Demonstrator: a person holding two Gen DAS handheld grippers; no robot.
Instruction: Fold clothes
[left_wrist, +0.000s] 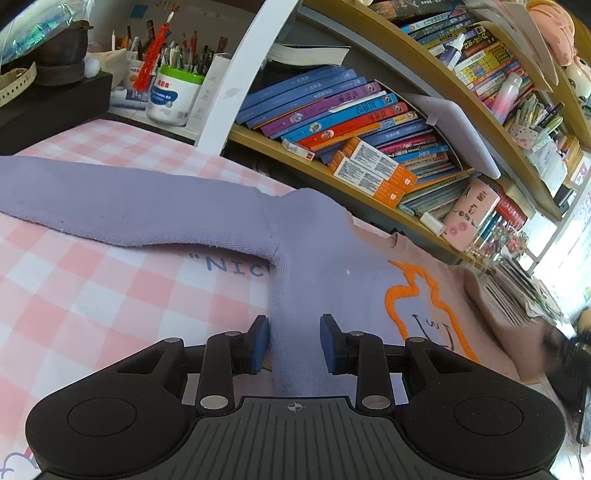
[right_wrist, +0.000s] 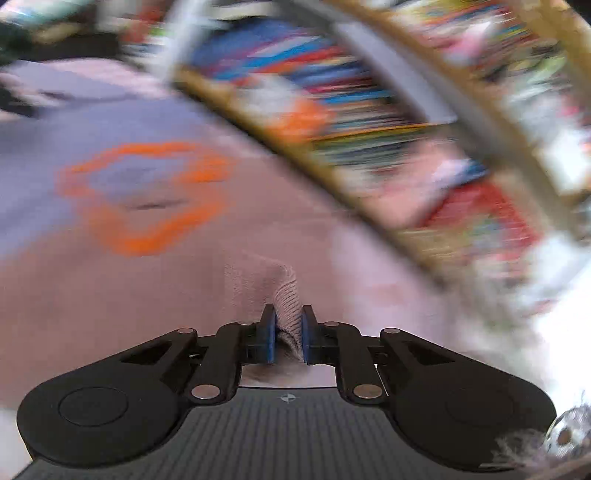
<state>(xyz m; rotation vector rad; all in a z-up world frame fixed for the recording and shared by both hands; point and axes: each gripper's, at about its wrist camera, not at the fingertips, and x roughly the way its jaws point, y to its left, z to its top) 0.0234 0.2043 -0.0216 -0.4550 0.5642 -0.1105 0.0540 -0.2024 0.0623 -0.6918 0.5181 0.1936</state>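
**Left wrist: jaws apart over sweater hem; right clamped on ribbed fabric**

Left wrist view, left to right. Pink-and-white checked sheet (left_wrist: 92, 295) fills the left side, mostly bare, open room there. Blue print on it reads "NIC", the rest hidden under the sweater. White tub with green lid (left_wrist: 170, 96) at the far edge has a blue label, too small to read fully; pens stand behind it. Lilac sleeve (left_wrist: 129, 206) lies flat across the sheet, running left from the sweater (left_wrist: 325, 251) body. Left gripper (left_wrist: 294, 343) sits with jaws set wide, blue pads either side of the sweater's left side edge, not pinching it. Right of that, an orange outline motif (left_wrist: 417, 295) with dark stitched marks inside, unreadable. Sweater turns dusty pink toward the right. Bookshelf (left_wrist: 369, 192) runs close along the far edge of the sweater; orange-and-white boxes (left_wrist: 373, 173) carry fine print, illegible. Little clearance on that side.

Right wrist view: heavy motion blur, no text legible. Orange motif upper left, shelf upper right. Right gripper (right_wrist: 288, 339) has jaws narrow, a ridge of ribbed pink sweater fabric pinched between the blue pads, standing up above them. Pink fabric all round the gripper.
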